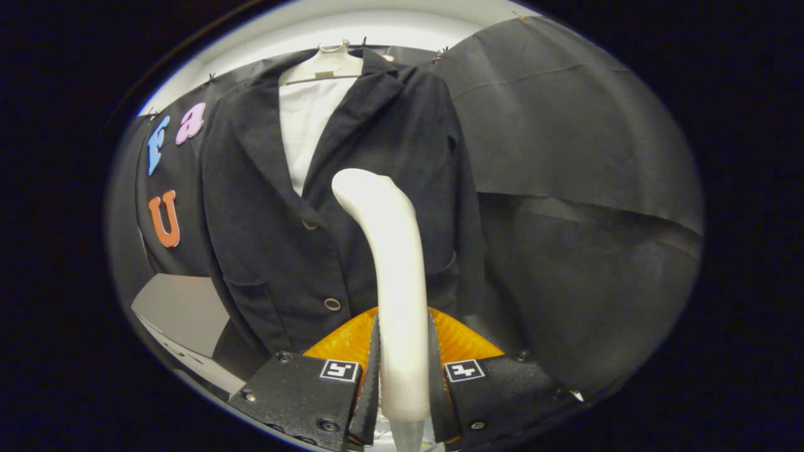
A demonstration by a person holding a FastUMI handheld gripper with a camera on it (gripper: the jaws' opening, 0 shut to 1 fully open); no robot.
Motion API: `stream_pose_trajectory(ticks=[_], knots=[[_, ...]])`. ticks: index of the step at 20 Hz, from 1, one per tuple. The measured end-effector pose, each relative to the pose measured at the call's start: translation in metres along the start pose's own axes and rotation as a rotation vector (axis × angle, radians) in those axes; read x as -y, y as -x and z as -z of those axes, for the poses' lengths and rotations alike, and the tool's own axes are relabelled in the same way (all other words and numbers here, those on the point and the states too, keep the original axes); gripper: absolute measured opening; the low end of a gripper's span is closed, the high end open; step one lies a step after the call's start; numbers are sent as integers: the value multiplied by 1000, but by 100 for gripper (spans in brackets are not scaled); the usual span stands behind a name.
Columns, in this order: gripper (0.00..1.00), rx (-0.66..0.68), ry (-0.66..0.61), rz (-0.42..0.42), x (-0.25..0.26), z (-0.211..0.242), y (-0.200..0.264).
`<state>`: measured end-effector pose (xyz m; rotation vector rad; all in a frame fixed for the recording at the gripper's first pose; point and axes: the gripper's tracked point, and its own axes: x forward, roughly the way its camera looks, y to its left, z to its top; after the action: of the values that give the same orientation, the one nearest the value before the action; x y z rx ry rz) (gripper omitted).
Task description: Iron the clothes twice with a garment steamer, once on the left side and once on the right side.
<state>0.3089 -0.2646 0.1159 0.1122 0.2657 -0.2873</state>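
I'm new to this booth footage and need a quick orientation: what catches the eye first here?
The white garment steamer stands out first, upright and clamped between the gripper fingers. Just beyond it hangs a dark blazer on a white hanger, with a white shirt showing between its lapels.

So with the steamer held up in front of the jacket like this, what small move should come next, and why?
Probably ease the white steamer forward onto the black jacket. The gripper is shut on the handle, and the head stands before the panel beside the buttons, though contact cannot be judged.
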Motion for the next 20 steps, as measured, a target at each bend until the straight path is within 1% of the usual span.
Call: stream_pose_trajectory(ticks=[7, 20], knots=[[37, -82, 19, 6, -3, 47, -8], [37, -191, 12, -3, 2, 111, -25]])
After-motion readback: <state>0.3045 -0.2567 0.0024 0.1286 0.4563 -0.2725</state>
